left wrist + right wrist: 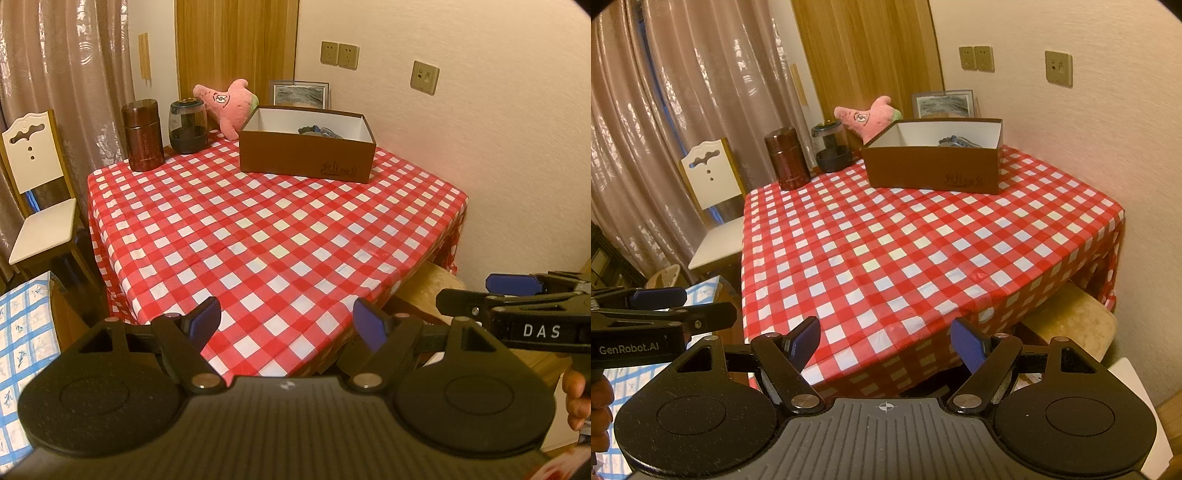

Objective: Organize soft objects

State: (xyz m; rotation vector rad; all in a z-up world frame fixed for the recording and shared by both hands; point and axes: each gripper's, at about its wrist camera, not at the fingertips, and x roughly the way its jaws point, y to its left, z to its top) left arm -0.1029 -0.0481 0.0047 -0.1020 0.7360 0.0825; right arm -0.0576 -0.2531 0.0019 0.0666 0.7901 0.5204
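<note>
A pink starfish plush (228,105) lies at the far back of the table, behind a brown open box (306,157); it also shows in the right wrist view (868,116). The box (934,168) has a white inside and holds a dark blue-grey soft item (319,131) (956,141). My left gripper (286,321) is open and empty, held before the table's near edge. My right gripper (884,339) is open and empty beside it; it shows from the side in the left wrist view (491,291).
The table has a red-and-white checked cloth (258,236). A brown canister (142,135) and a dark glass jar (187,126) stand at the back left. A picture frame (299,94) leans on the wall. A white chair (37,192) stands left, a beige stool (1071,325) right.
</note>
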